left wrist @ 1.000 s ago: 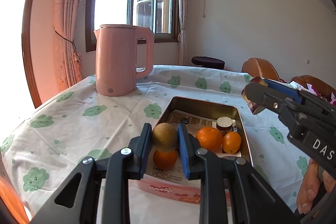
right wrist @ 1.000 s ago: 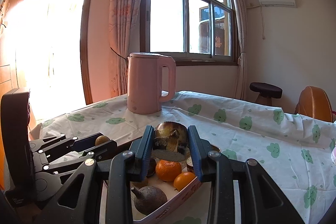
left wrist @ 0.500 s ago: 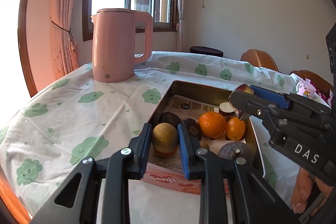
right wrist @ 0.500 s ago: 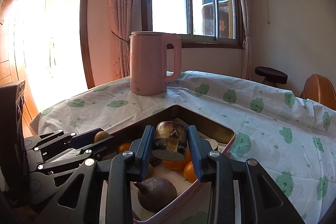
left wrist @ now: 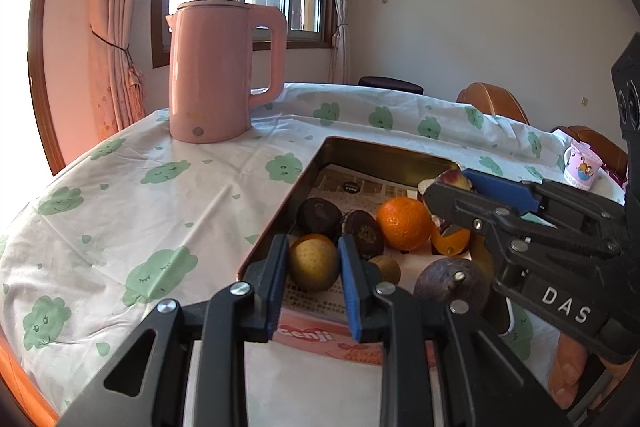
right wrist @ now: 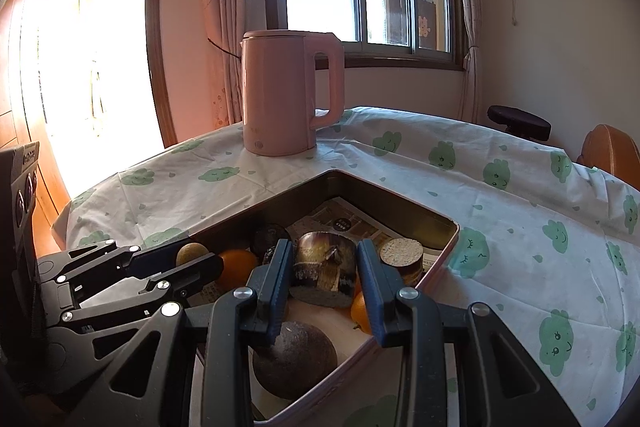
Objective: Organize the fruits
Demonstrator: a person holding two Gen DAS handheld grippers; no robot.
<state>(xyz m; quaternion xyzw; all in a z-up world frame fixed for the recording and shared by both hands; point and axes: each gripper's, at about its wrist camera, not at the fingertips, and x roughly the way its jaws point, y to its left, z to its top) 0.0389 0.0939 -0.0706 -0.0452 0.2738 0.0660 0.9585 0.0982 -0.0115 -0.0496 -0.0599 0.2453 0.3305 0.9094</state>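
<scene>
A round yellow-brown fruit (left wrist: 313,264) is clamped between the left tongs (left wrist: 313,269), held over the near end of a metal tin (left wrist: 384,154) on the table (left wrist: 120,211). The right tongs (right wrist: 324,277) grip a dark, cut stem piece (right wrist: 325,269) above the same tin. Below and ahead of both tongs lie oranges (left wrist: 404,224) and dark fruits (right wrist: 294,363); a pink kettle (left wrist: 224,71) stands well beyond.

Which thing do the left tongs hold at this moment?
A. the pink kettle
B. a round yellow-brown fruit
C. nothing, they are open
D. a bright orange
B: in the left wrist view the left tongs are closed on a round yellow-brown fruit above the tin box, while the orange lies inside the box and the pink kettle stands apart on the table.
</scene>
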